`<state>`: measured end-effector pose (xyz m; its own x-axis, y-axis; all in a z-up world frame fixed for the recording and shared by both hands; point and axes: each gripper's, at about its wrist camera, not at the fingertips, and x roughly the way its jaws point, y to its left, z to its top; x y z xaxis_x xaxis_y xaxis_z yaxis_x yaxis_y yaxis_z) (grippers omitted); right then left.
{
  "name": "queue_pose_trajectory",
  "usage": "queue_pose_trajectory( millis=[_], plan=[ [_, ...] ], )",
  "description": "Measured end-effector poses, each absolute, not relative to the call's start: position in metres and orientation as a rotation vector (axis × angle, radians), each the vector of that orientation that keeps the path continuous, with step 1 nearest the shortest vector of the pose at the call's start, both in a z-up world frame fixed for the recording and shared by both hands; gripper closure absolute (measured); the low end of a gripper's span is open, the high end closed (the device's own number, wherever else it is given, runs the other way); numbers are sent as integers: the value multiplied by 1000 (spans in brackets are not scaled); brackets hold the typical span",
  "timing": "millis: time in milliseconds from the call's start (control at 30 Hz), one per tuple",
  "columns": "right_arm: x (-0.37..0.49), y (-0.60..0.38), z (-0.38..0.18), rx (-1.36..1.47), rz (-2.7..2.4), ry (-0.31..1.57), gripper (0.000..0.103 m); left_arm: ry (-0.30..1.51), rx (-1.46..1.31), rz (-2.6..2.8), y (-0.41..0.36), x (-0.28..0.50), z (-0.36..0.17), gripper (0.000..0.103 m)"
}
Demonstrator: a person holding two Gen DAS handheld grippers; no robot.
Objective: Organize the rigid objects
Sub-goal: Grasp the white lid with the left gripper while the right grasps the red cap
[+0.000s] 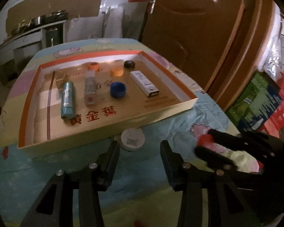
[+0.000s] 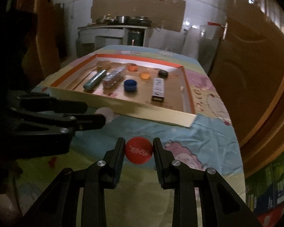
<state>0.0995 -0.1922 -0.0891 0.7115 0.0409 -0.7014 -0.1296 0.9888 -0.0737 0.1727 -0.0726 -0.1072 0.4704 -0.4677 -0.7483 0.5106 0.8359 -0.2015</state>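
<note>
A shallow cardboard tray [image 1: 108,126] with an orange rim lies on the patterned tablecloth. In it are a teal tube [image 1: 67,99], a clear bottle [image 1: 90,87], a blue cap [image 1: 118,89], two orange caps [image 1: 117,71], a black cap [image 1: 129,64] and a white tube [image 1: 144,83]. A white cap [image 1: 131,139] rests on the cloth against the tray's near wall. My left gripper [image 1: 140,145] stands open just short of it, its pads touching nothing. To the right, my right gripper [image 2: 138,141] is shut on a red bottle cap [image 2: 139,153], held just above the cloth.
A brown door [image 1: 198,28] stands close behind the table's right side. Green and red cartons [image 1: 261,104] are stacked on the floor to the right. A counter with pots [image 1: 28,34] runs along the far wall. The table edge drops off just right of the tray.
</note>
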Motion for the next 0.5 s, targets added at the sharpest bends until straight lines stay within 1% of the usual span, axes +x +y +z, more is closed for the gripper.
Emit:
queue_pose_trajectory(
  millis=[233, 433, 467, 500],
  plan=[
    [94, -209, -88, -72, 90, 762, 72, 948, 74, -539, -87, 190, -120, 58],
    [97, -216, -89, -48, 97, 763, 72, 940, 101, -511, -95, 192, -123, 58],
    [98, -217, -89, -42, 98, 765, 72, 937, 114, -496, -96, 191, -123, 63],
    [98, -218, -89, -37, 99, 766, 72, 933, 130, -473, -97, 190, -123, 72]
  ],
)
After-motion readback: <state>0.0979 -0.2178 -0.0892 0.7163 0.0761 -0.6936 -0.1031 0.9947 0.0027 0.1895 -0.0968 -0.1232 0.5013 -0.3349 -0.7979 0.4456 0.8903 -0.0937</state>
